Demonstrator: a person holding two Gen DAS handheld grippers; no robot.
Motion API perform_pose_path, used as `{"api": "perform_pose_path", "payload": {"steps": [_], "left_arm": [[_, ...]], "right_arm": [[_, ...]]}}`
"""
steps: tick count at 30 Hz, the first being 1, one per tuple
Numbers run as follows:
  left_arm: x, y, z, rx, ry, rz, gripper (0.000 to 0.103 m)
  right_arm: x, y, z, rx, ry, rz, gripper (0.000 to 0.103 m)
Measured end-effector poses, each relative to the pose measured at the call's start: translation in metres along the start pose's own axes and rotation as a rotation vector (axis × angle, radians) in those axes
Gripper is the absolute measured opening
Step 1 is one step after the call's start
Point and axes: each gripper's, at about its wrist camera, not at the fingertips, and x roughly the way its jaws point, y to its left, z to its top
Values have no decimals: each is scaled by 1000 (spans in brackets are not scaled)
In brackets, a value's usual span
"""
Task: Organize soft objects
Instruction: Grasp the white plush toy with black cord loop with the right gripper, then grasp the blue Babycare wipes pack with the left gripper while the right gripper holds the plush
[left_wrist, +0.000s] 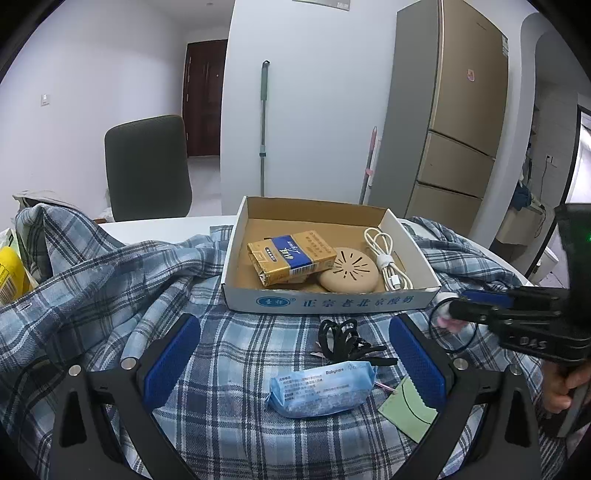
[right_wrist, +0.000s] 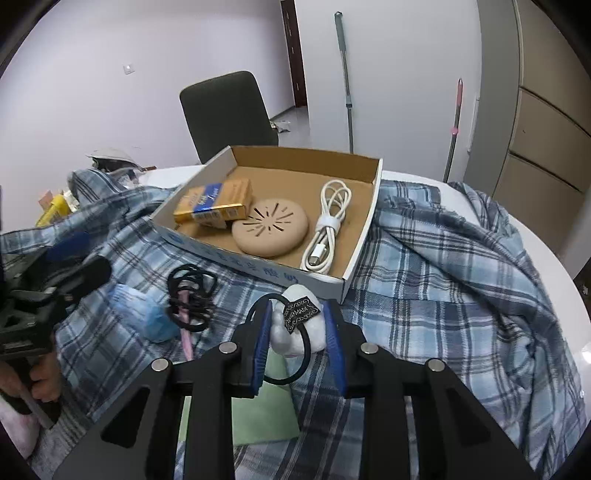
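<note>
My right gripper (right_wrist: 297, 325) is shut on a white fluffy hair tie (right_wrist: 295, 325) with a black elastic loop and a black tag, held just above the plaid shirt (right_wrist: 443, 277) near the box's front corner. It also shows in the left wrist view (left_wrist: 448, 312). My left gripper (left_wrist: 295, 354) is open, its blue pads either side of a blue wipes packet (left_wrist: 319, 389) and a bundle of black hair ties (left_wrist: 343, 341). The cardboard box (left_wrist: 332, 301) holds a cigarette pack (left_wrist: 288, 254), a round beige case (left_wrist: 349, 273) and a white cable (left_wrist: 386, 258).
A green card (left_wrist: 406, 408) lies on the shirt by the left gripper's right finger. A grey chair (left_wrist: 147, 166) stands behind the white table. Yellow packaging (left_wrist: 11, 277) sits at the far left. A fridge (left_wrist: 461, 110) and mop handles stand behind.
</note>
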Motion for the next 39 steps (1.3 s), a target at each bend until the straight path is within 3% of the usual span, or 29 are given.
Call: {"api": "perform_pose_path", "payload": {"steps": [6,9,11,13,20,29,30,35,39], "left_arm": [[-1,-7,0,51,20,-4,103],[1,-9,-1,62,31,-4,103],[1,-9,-2,59,29,-5,103],[2,-7,-1,52,29,-6,103],[3,-4,-1,36,37,-10,103],[3,-5,-2,42,30,-6,103],[3,-5,-2,42,30,-6,103],[3,-5,-2,42,32,-3,103],[3,-7,-3,54,52,-3,103]], "right_arm": [[-11,10,-3,20,64,134,27],[2,23,-13,-32,106,114,28],[14,28,-19,-75,139,86,36],[27,30,-24,-90,194,50,78],[22,38,-26,-133,141,11,78],[39,28,-25,-82,197,38,42],[38,26,-25,-71,188,41,31],[30,23,-23,-56,146,45,27],[8,25,-19,-63,19,46,27]]}}
